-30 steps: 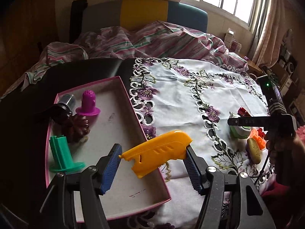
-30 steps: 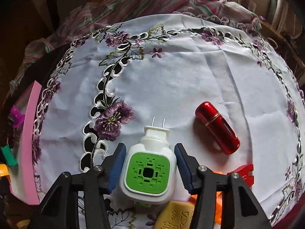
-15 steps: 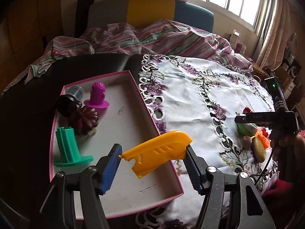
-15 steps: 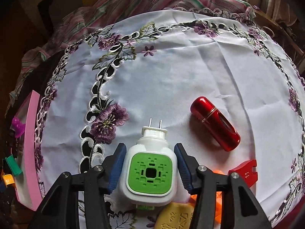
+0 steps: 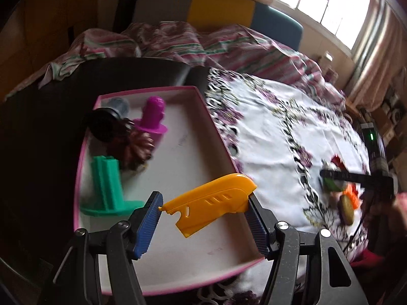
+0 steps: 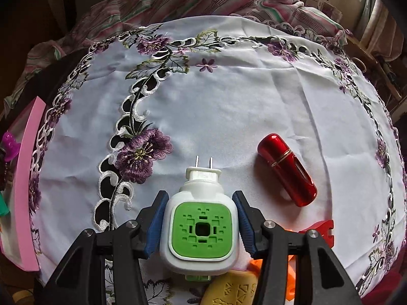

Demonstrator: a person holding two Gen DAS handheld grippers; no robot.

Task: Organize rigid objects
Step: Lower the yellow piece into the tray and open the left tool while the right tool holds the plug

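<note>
Blurred, perhaps toys (image 5: 342, 193), beyond cloth

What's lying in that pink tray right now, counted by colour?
Green stand: 1
Purple knob: 1
Brown ridged piece: 1
Black piece with grey end: 1
Total: 4; yellow piece in the left tool not counted.

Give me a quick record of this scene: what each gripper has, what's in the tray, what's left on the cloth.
left gripper: shut on yellow piece, over tray
right gripper: shut on plug-in device
in tray: green stand, purple piece, brown flower, dark bottle
on cloth: red tube
</note>
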